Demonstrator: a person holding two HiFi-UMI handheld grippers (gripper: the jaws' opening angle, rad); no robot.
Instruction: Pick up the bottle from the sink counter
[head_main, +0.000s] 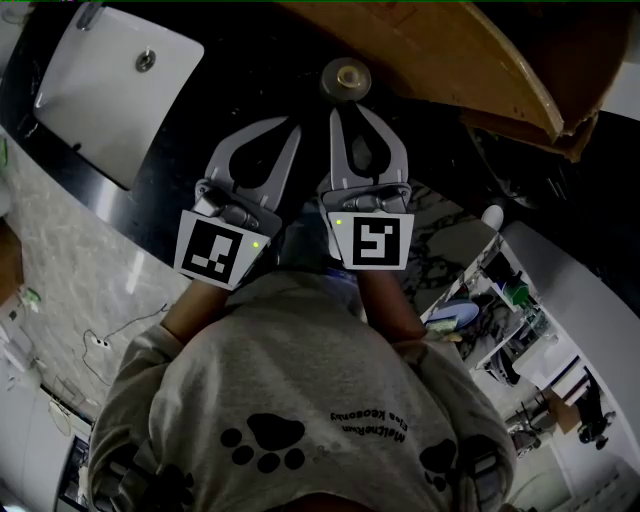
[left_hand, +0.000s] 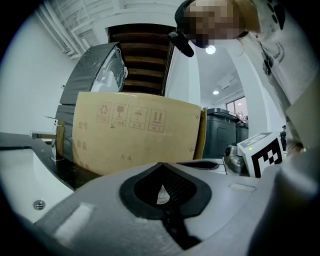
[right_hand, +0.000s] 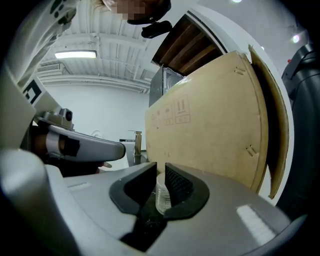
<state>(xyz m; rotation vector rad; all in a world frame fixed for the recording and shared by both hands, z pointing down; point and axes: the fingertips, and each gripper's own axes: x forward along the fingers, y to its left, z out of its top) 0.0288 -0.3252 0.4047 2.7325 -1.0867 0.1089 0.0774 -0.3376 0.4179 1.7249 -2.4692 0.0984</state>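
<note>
Right hand-held gripper (right_hand: 161, 167) holds its grey moulded jaws a narrow slit apart, with the black ribbed pads facing each other and pressing on nothing. Through the slit shows the bottle (right_hand: 161, 194), clear ridged plastic, partly hidden behind the pad on the right. In the head view the bottle (head_main: 347, 78) is only a small round top with a dull brass-coloured centre. It stands upright on the glossy black worktop (head_main: 250, 70) just past that gripper's tips; whether they touch it I cannot tell.

Just beside it is the left hand-held gripper (head_main: 290, 123), its two curved fingers meeting at the tips, closed on nothing. Its own view shows the pads enclosing a teardrop-shaped hollow lined with mesh-textured black rubber. A pale sliver inside the hollow is too small to identify.

Only the head view shows the sink (head_main: 90, 100), a white basin with rounded corners and a round metal drain, set in the worktop at the left. It also shows the person's grey sweatshirt (head_main: 290, 380) printed with black paw marks.

The gripper views show the cardboard box (left_hand: 135, 135) face on: plain brown board with faint handling symbols and a side flap standing ajar. The right gripper view alone shows a metal tap (right_hand: 137, 145) past the box's left edge.
</note>
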